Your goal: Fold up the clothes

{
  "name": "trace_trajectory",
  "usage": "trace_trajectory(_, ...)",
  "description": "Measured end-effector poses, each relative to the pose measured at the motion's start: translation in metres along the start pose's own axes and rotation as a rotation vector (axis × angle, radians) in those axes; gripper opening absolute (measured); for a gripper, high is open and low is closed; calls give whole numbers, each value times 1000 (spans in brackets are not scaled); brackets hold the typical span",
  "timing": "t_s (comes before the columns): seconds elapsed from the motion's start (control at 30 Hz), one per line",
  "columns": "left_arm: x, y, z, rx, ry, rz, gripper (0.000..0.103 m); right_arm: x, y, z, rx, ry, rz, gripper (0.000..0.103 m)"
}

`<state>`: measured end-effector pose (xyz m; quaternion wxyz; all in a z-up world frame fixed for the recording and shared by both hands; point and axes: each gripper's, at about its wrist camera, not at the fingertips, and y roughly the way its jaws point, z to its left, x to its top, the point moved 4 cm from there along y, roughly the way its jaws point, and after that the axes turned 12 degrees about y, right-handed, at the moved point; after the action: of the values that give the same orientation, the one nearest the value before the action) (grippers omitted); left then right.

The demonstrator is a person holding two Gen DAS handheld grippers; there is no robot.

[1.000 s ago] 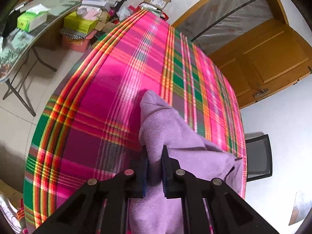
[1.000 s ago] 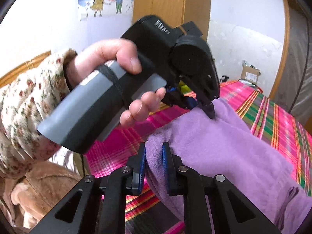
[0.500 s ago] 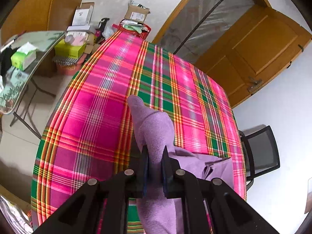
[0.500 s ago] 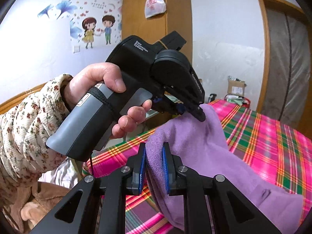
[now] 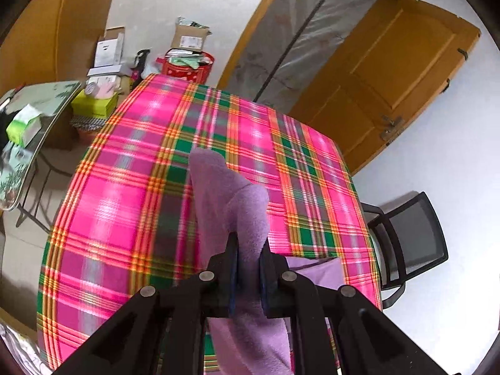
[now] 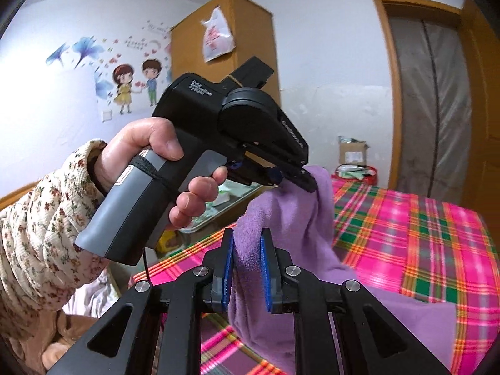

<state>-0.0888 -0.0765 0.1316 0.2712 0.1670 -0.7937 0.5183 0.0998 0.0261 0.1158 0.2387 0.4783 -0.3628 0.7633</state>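
Left hand-held gripper [image 5: 248, 251]: clamped on the soft purple fleece garment [image 5: 231, 193].
Right hand-held gripper [image 6: 247, 250]: pinched the same garment above the pink plaid-covered counter [image 6: 422, 237].

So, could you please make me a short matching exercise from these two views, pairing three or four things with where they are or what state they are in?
Things:
1. purple garment
2. black chair
3. white plastic bag
4. red basket

Places or states:
A. hanging on the wooden cabinet
B. beside the table, by the white wall
C. pinched by both grippers, lifted
D. on the floor beyond the table's far end

Pairs: 1-C, 2-B, 3-A, 4-D
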Motion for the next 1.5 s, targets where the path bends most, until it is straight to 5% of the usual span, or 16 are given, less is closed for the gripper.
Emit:
trace_trajectory(0.8,27,115,-139,-80,111,168,13,1,-83,-161,-233,256,-58,16)
trace_trajectory(1.5,2,224,-186,-126,132,346,15,-56,-94,-251,-379,436,21,16)
